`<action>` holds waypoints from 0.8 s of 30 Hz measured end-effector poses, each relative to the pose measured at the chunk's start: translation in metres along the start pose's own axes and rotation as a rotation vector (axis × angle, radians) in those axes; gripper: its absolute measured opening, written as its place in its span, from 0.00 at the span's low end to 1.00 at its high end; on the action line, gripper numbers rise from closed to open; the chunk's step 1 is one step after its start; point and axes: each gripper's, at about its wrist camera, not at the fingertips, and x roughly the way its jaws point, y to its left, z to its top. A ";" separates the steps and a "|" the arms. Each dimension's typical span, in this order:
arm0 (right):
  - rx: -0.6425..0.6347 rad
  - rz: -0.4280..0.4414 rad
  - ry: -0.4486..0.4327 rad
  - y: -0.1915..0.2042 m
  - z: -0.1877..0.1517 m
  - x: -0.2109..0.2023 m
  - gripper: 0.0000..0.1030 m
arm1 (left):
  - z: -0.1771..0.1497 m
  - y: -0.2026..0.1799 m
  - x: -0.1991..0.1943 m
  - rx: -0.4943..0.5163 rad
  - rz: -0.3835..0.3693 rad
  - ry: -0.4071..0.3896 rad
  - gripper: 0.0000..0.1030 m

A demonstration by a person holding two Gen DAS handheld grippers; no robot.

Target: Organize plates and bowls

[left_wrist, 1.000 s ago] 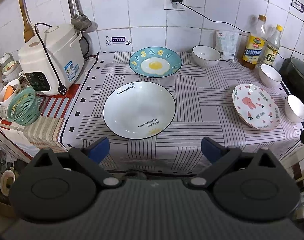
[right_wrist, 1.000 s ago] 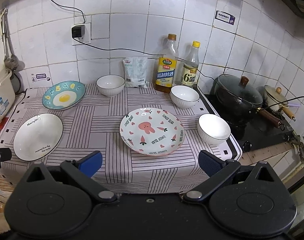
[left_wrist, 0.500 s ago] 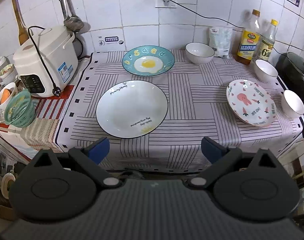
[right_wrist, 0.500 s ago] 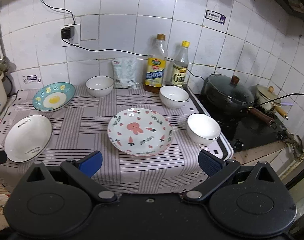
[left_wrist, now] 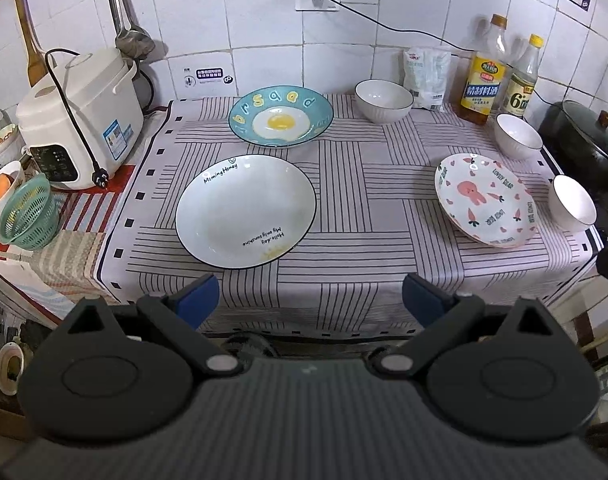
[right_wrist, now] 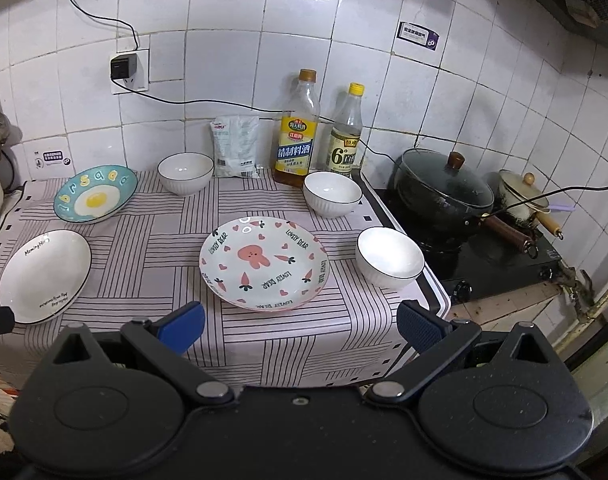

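Observation:
On the striped cloth lie a white plate (left_wrist: 246,210) (right_wrist: 44,276), a blue egg-print plate (left_wrist: 280,121) (right_wrist: 96,194) and a pink rabbit plate (left_wrist: 485,200) (right_wrist: 264,264). Three white bowls stand apart: one at the back (left_wrist: 383,101) (right_wrist: 186,173), one by the bottles (left_wrist: 517,136) (right_wrist: 331,193), one at the right edge (left_wrist: 573,208) (right_wrist: 389,257). My left gripper (left_wrist: 309,300) is open and empty, in front of the white plate. My right gripper (right_wrist: 300,324) is open and empty, in front of the pink plate.
A rice cooker (left_wrist: 78,118) and a green basket (left_wrist: 30,212) stand at the left. Two bottles (right_wrist: 298,128) and a white bag (right_wrist: 236,146) stand against the tiled wall. A black pot (right_wrist: 443,192) sits on the stove at the right.
Both grippers have pulled back and a little upward from the table, so the plates and bowls look smaller. Nothing on the table has moved.

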 end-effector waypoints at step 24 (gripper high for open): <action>0.009 0.028 0.003 -0.001 0.000 0.000 1.00 | 0.001 0.006 0.015 0.024 -0.006 0.057 0.96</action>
